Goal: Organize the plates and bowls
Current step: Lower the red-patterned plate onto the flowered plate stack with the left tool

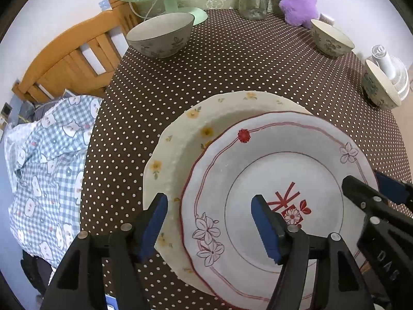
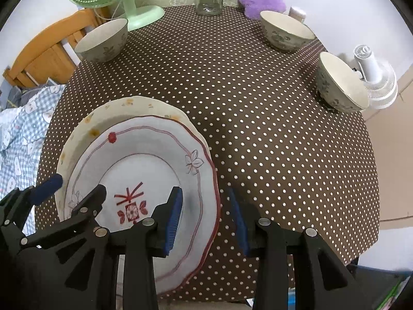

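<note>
Lower centre of left view: white red-trimmed scalloped plate [image 1: 278, 180] sits off-centre atop cream yellow-flowered plate [image 1: 180, 139]. Left gripper [image 1: 209, 214] straddles both near rims, jaws wide, gripping nothing. Right gripper [image 2: 205, 211] straddles the top plate's opposite rim, jaws half open, pads seemingly clear. Judgement: nudge rims flush before lifting away.

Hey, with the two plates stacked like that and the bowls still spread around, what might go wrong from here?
The white red-trimmed plate sits off-centre on the cream yellow-flowered plate, so a nudge could slide it. Both plates lie near the edge of the brown polka-dot table and might tip off. The right hand-held gripper straddles the top plate's rim without clearly clamping it; lifting now could drop it.
</note>
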`<state>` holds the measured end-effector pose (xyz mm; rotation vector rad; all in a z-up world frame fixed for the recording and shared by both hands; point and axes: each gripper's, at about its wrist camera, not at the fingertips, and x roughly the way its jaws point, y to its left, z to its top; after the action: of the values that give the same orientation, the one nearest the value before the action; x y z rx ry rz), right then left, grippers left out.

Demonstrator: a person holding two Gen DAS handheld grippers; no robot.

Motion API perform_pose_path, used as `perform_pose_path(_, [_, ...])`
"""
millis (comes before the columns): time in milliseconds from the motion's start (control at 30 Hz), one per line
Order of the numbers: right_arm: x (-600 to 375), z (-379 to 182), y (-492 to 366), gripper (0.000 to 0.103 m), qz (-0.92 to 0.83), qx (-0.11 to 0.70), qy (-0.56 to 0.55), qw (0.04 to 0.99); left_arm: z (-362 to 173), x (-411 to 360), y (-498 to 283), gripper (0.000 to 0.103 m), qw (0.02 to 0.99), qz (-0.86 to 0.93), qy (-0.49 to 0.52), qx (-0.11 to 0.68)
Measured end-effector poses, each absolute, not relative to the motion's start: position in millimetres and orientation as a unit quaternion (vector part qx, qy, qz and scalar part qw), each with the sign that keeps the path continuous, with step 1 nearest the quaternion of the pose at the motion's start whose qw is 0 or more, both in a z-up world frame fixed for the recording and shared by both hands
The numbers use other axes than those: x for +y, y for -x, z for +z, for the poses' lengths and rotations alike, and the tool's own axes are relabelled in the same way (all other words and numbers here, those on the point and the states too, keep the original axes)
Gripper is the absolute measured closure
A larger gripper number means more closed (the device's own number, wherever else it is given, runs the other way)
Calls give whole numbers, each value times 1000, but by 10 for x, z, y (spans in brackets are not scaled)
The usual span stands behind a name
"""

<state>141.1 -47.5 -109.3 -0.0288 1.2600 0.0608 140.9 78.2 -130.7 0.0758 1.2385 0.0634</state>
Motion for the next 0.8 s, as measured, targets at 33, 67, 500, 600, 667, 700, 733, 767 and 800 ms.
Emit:
perform_pose_path(33, [-489,-1081,-1400,65,26,588,13,808,-1313,795,-1412,34,812,31,-35,581])
perform_pose_path(67, [-488,-1072,-1394,71,29,588,11,808,-1319,822,-1417,34,811,32,-32,583])
perform_pose_path(500, [-237,-1162,-1483,77,41,590,9,807,-1258,971,-1389,34,817,24,-29,575])
perform_pose_path(600, [-213,-1217,-1530,75,35,595,4,803,-1273,1000,-1398,34,815,24,-28,578])
perform_pose_path(667, [-198,-1223,-1542,74,33,592,6,805,-1286,1004,-1402,34,813,22,-26,581])
perform_pose_path(700, [-185,-1227,-1545,73,32,591,9,806,-1293,1010,-1403,34,813,19,-24,582])
perform_pose_path(733, [-171,-1231,-1547,72,30,590,12,806,-1298,1013,-1403,34,812,16,-23,583])
perform_pose_path(767, [-162,-1232,-1550,72,28,590,13,807,-1302,1008,-1406,33,812,13,-23,584])
perform_pose_path(800, [-160,-1231,-1553,72,26,591,14,806,-1303,1004,-1405,32,811,10,-24,584])
